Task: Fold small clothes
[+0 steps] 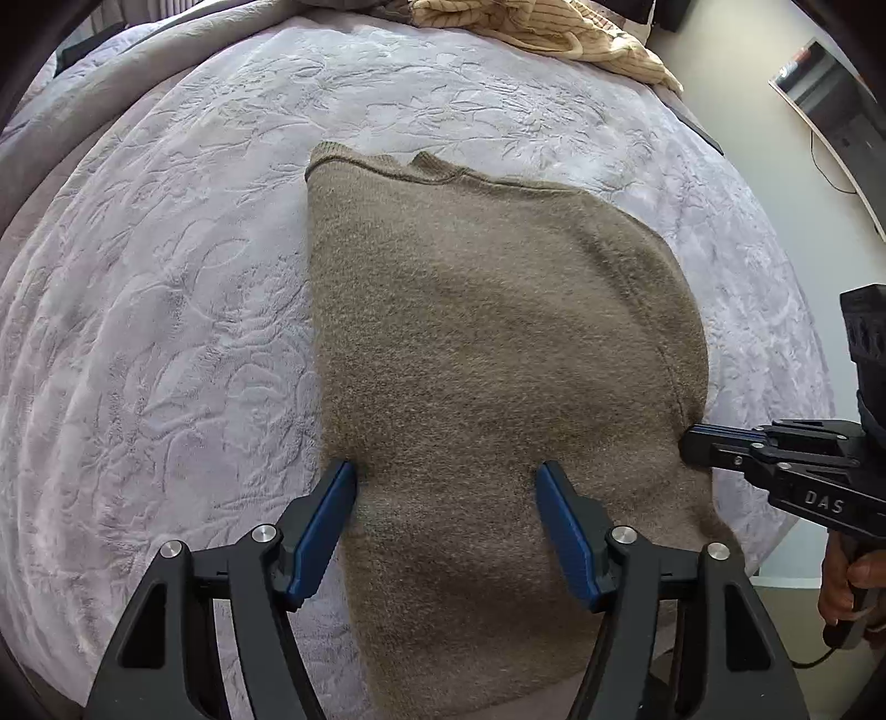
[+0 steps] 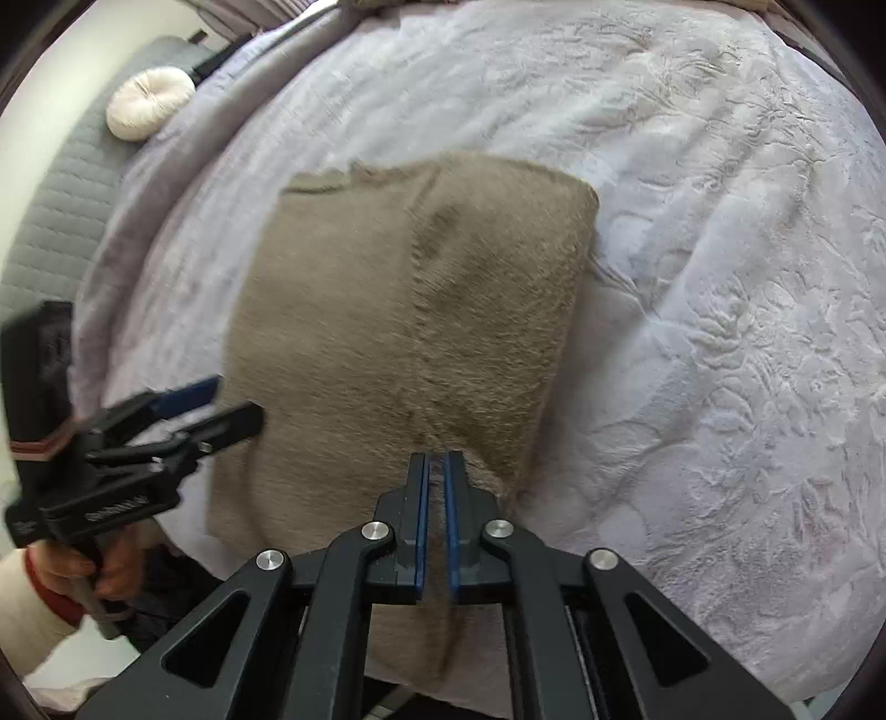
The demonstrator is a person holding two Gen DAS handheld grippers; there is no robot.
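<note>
A brown knitted sweater [image 1: 487, 343] [image 2: 398, 310] lies folded lengthwise on a lavender embossed bedspread [image 1: 166, 332] [image 2: 720, 332]. My left gripper [image 1: 446, 471] [image 2: 239, 397] stands open just above the sweater's near part. One pad is at the left edge and the other is over the middle, with nothing pinched between them. My right gripper [image 2: 436, 459] [image 1: 686, 437] points steeply down at the sweater's right edge. Its pads are pressed together on a thin ridge of the knit beside a seam.
A striped beige garment [image 1: 554, 33] lies crumpled at the far end of the bed. A round cream cushion [image 2: 149, 105] and a grey quilted headboard [image 2: 55, 210] are at the left. A person's hands [image 1: 847, 581] [image 2: 105, 570] hold both gripper handles near the bed's edge.
</note>
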